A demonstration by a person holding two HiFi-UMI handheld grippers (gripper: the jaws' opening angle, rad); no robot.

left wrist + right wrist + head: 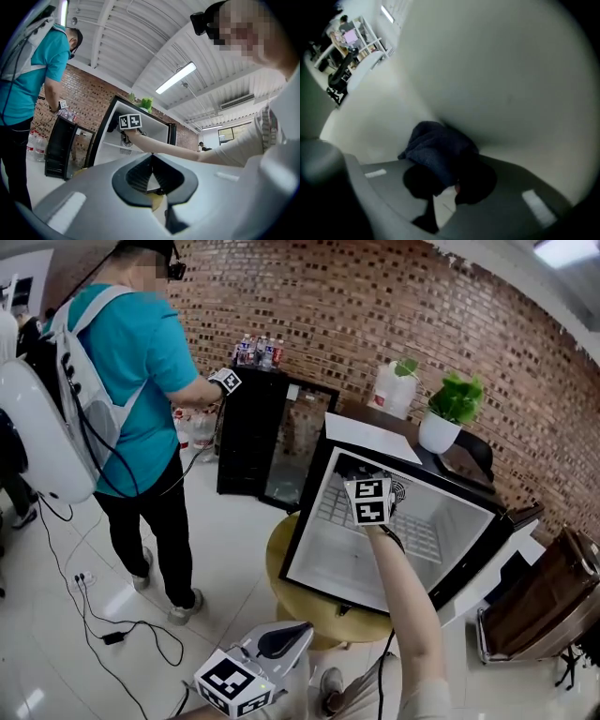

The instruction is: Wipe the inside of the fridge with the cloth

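The dark navy cloth [438, 152] is sitting right at the tips of the right gripper [449, 183], whose jaws are clamping nearly together on a fold of it. Most of the cloth is bunching out beyond the tips, toward the far left in the right gripper view. Its far side is lying against the pale inner wall [501, 75] of the mini fridge [302, 521].

The cloth is looking soft and thick, with a nubbly, towel-like weave. It is crumpled into a rounded wad rather than lying flat, and its near part is disappearing into the shadow between the jaws.

In the head view the right gripper is reaching well inside the open fridge, up by the far wall above the wire shelf [330, 508], with the person's bare forearm [403, 587] stretching in behind it. The cloth itself is hiding behind the marker cube there. The fridge is resting on a round wooden stool [279, 563].

The left gripper [152, 180] is hanging at the near side, well apart from the fridge, its jaws meeting tip to tip and gripping nothing
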